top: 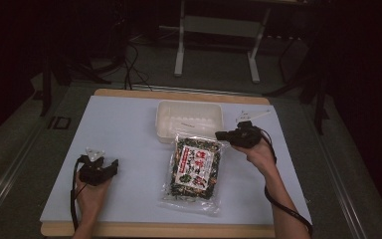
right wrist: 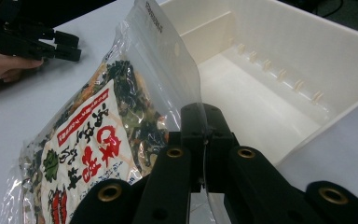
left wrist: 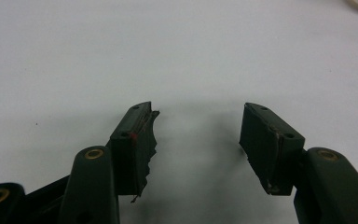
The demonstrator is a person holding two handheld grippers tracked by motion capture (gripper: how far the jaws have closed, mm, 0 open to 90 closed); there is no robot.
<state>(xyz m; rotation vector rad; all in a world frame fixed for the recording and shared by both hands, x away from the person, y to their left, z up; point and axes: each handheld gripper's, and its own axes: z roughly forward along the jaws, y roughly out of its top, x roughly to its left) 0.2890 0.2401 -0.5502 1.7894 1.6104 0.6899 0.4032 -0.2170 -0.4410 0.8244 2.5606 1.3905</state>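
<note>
Right gripper view: right gripper [right wrist: 204, 140] pinches snack bag [right wrist: 93, 144] top edge, apparently lifted, near white tray [right wrist: 279, 60]. Left gripper [left wrist: 198, 140] jaws wide, nothing between, over table [left wrist: 121, 46].

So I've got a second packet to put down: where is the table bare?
The white table top is bare left of the white plastic tray and clear snack packet, above the left tongs. A narrower strip lies right of the packet. The middle is crowded: the right tongs pinch the packet's corner beside the tray.
</note>
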